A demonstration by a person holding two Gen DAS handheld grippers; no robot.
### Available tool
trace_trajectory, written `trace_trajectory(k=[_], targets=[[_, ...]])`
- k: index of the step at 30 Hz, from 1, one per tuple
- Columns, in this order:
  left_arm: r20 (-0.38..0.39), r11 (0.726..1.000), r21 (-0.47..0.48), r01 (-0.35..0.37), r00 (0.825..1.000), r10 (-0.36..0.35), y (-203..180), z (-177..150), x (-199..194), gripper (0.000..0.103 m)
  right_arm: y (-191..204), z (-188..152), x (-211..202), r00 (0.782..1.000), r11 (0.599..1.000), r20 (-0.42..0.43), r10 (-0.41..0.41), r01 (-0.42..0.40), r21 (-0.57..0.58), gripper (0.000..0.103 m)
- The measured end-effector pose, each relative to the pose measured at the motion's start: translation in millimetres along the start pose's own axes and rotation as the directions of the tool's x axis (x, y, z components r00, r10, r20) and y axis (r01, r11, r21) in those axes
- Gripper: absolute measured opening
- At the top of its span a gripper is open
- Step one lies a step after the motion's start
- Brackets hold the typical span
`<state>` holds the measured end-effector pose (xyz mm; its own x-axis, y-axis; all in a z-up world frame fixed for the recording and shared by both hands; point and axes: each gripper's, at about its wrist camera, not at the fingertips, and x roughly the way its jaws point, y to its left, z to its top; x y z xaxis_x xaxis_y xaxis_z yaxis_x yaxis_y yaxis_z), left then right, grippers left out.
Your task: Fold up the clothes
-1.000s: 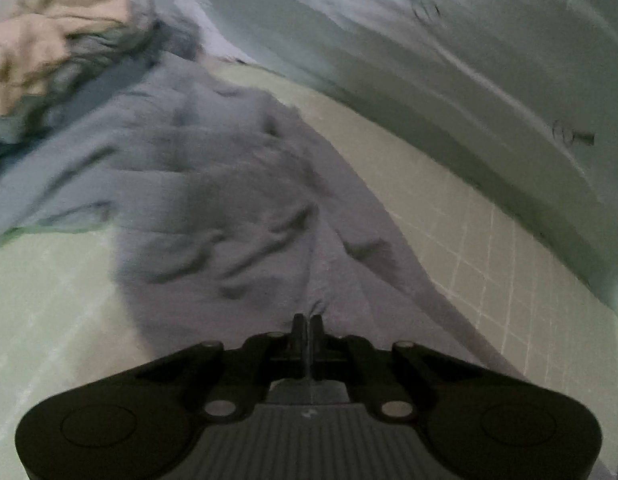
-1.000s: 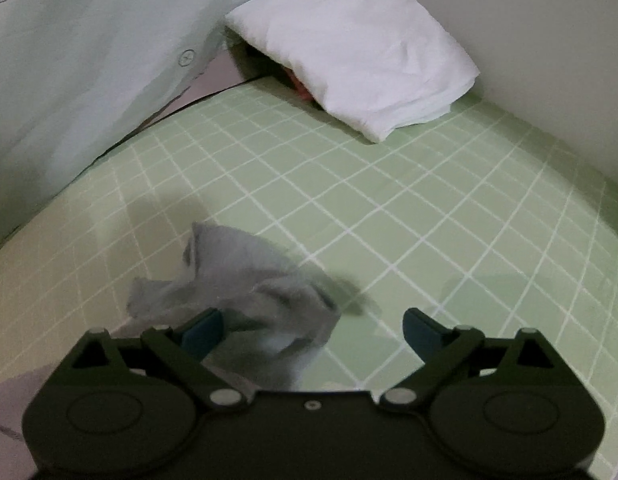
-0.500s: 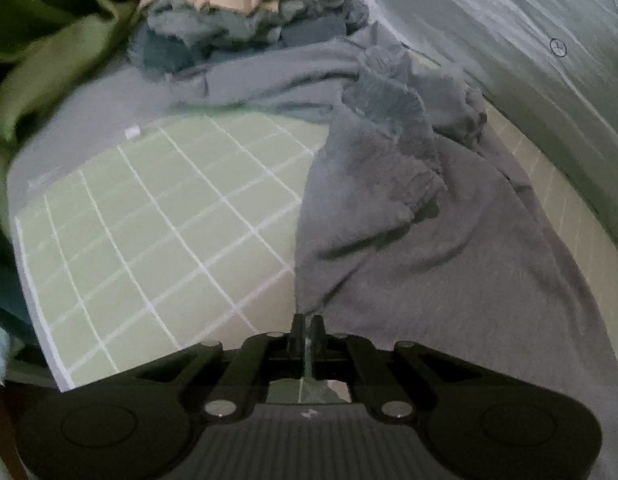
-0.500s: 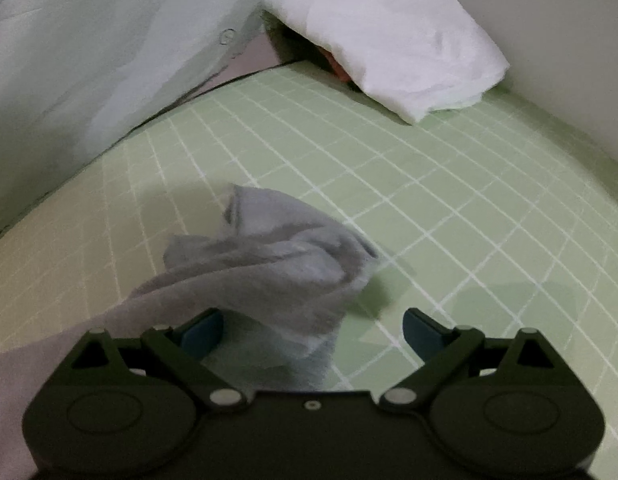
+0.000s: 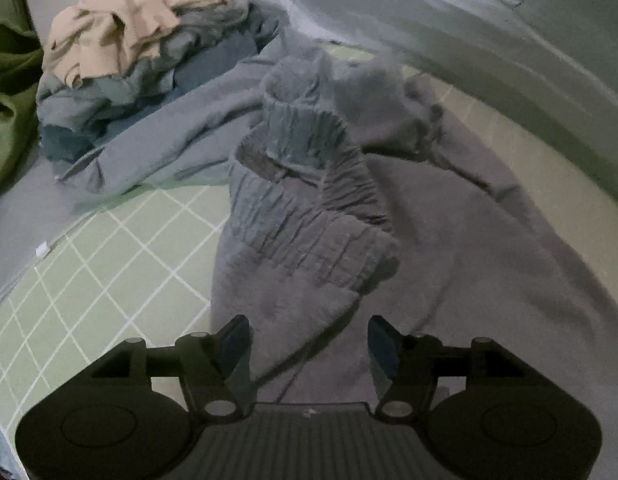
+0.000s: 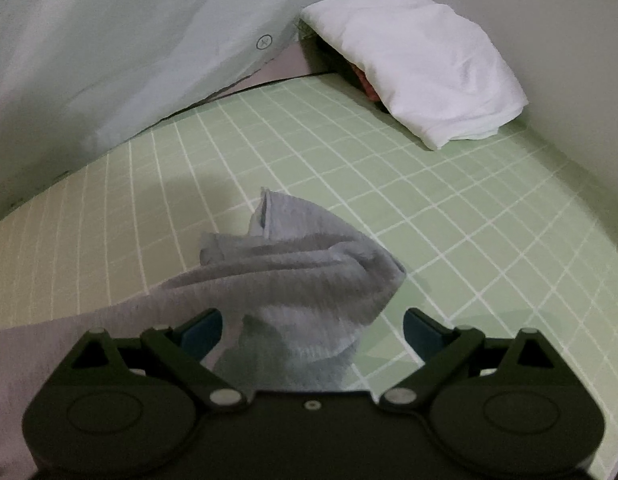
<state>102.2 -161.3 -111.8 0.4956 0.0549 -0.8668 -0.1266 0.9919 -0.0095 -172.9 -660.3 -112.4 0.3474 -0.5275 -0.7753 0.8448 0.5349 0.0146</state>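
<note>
We find the left gripper (image 5: pixel 309 344) pitched steeply down over grey sweatpants (image 5: pixel 317 216) spread on the green checked sheet (image 5: pixel 109 264) — jaws opening, fabric under the gap, pads clear of it. The right gripper (image 6: pixel 312 330) also tilts down, jaws wide, gripping nothing; a crumpled pant-leg end (image 6: pixel 309 268) lies between its fingers. A clothes pile (image 5: pixel 141 52) sits beyond.

Left gripper (image 5: pixel 309 346) tilted downward, jaws opening; right gripper (image 6: pixel 312 330) spread wide.

Bedroom at home: checked green bedsheet (image 6: pixel 449 216), white pillow (image 6: pixel 421 68), clothes pile (image 5: pixel 141 56).
</note>
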Motion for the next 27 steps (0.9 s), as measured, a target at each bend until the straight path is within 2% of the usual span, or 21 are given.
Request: trace_trajectory(k=[2,3,5,6,7,9,11,16,19,23,27], targets=[[-0.005,1.0,-0.019,0.007,1.0,-0.007,5.4,0.4,5.8,0.065,0.9,-1.6,-2.4,1.0,1.0,-0.002,-0.007,0.007,-0.002,0.098],[-0.004,1.0,-0.029,0.012,1.0,-0.012,8.9,0.0,7.5,0.058,1.2,-2.5,-3.6,1.0,1.0,-0.003,-0.011,0.011,-0.002,0.098],[0.016,0.999,-0.033,0.007,1.0,-0.006,16.0,-1.9,7.3,0.031,2.5,-4.0,-5.1,1.0,1.0,-0.007,-0.016,0.016,-0.006,0.098],[0.026,0.999,-0.034,0.004,1.0,-0.003,20.1,-2.7,6.1,0.008,3.5,-4.6,-5.5,1.0,1.0,-0.008,-0.017,0.017,-0.009,0.098],[0.032,0.999,-0.044,0.007,0.999,-0.005,26.4,-2.9,4.4,0.003,4.4,-4.8,-5.5,1.0,1.0,-0.009,-0.017,0.017,-0.012,0.098],[0.053,0.996,-0.09,-0.009,0.999,0.014,43.4,-3.9,-1.4,0.002,6.8,-4.6,-5.8,1.0,1.0,-0.011,-0.012,0.012,-0.02,0.098],[0.077,0.988,-0.146,-0.053,0.995,0.064,64.7,-5.4,-10.0,0.002,9.3,-4.0,-6.6,1.0,0.999,-0.009,-0.007,0.007,-0.032,0.098],[0.079,0.932,-0.345,-0.113,0.986,0.149,131.6,-12.8,-26.9,0.003,13.0,-5.6,-9.4,1.0,0.998,-0.002,0.003,-0.003,-0.055,0.098],[0.061,0.903,-0.394,-0.173,0.975,0.213,151.4,-21.0,-32.0,0.003,13.2,-7.2,-8.5,1.0,0.999,-0.007,0.01,-0.01,-0.052,0.098],[0.038,0.854,-0.477,-0.207,0.966,0.255,173.3,-33.4,-39.9,0.003,13.0,-8.9,-10.0,1.0,0.999,-0.004,0.019,-0.019,-0.05,0.098],[0.005,0.828,-0.488,-0.278,0.947,0.321,181.8,-43.3,-42.1,0.004,7.4,-10.4,-10.4,1.0,0.999,0.001,0.029,-0.029,-0.019,0.098]])
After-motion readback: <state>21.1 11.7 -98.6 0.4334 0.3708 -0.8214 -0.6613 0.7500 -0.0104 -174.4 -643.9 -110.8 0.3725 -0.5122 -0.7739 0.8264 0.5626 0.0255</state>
